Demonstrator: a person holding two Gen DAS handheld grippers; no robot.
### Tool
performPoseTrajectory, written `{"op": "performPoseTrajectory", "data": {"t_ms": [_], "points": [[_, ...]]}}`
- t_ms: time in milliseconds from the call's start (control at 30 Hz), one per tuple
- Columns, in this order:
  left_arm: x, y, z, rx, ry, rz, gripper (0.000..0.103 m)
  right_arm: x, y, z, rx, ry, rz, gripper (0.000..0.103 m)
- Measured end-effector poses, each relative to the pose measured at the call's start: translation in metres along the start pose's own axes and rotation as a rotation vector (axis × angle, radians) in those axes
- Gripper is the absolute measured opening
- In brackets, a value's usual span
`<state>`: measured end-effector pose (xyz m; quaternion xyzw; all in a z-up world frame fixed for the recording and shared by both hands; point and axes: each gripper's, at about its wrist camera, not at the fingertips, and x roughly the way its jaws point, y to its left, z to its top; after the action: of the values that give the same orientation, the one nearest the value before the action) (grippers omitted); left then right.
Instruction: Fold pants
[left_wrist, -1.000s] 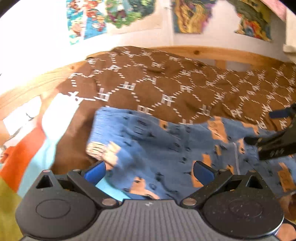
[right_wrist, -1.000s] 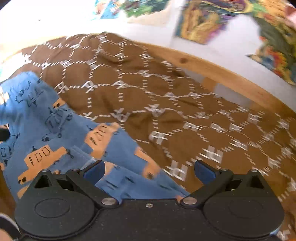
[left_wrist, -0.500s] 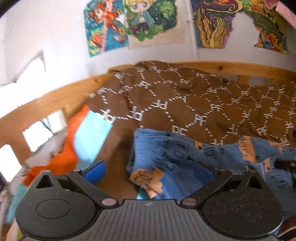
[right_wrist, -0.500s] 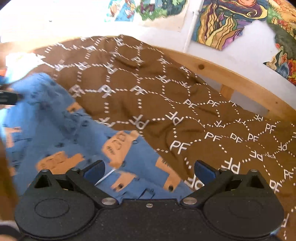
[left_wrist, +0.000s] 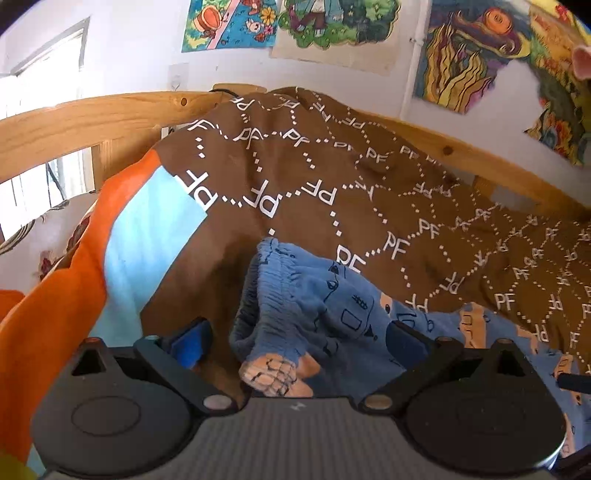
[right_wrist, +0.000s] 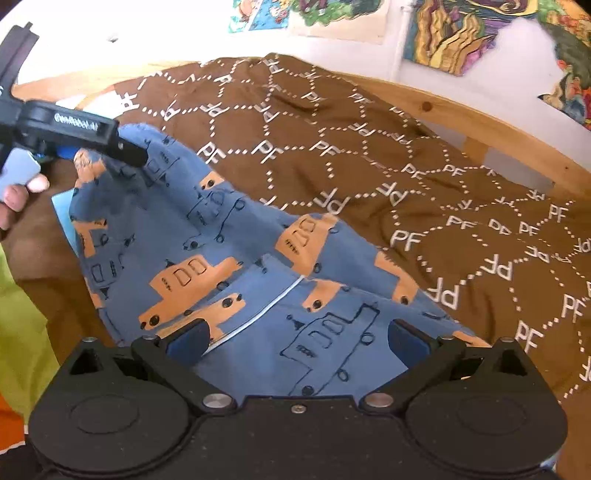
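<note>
Left wrist view: left gripper (left_wrist: 297, 341) with jaws spread wide, gripping nothing; bunched waistband of blue pants (left_wrist: 314, 310) rising between the 2 blue fingertips (left_wrist: 190, 343), apparently touching neither. Right wrist view: right gripper (right_wrist: 297, 338) likewise wide open and empty, low over the pants, cloth spread flat between and beyond its jaws. Pants printed with orange trucks, lying on a brown bedspread (right_wrist: 406, 177) patterned with white "PF". Wooden bed frame (left_wrist: 92, 118) behind.

Pants (right_wrist: 207, 236) spread on blanket (right_wrist: 369, 155), between left gripper (right_wrist: 110, 147) at far-left end and right gripper (right_wrist: 295, 339) at near end; wooden rail (right_wrist: 461, 110) behind.
</note>
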<state>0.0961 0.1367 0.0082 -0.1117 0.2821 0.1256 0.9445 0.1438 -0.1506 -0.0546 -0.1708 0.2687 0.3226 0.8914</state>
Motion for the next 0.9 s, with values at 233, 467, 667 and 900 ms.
{"op": "performPoseTrajectory", "data": {"t_ms": [233, 467, 667, 900], "points": [[-0.017, 0.012, -0.007, -0.073, -0.075, -0.028, 0.098, 0.001, 0.007, -0.005, -0.008, -0.011, 0.010, 0.102], [-0.015, 0.013, -0.005, -0.089, -0.068, 0.052, 0.072, 0.007, 0.015, -0.009, -0.026, -0.002, 0.008, 0.102], [-0.011, 0.006, -0.001, -0.073, -0.039, 0.074, 0.067, 0.008, 0.016, -0.010, -0.020, 0.000, 0.006, 0.102], [-0.005, 0.003, 0.006, -0.109, 0.013, 0.110, 0.064, 0.009, 0.015, -0.010, -0.018, 0.005, 0.006, 0.102]]}}
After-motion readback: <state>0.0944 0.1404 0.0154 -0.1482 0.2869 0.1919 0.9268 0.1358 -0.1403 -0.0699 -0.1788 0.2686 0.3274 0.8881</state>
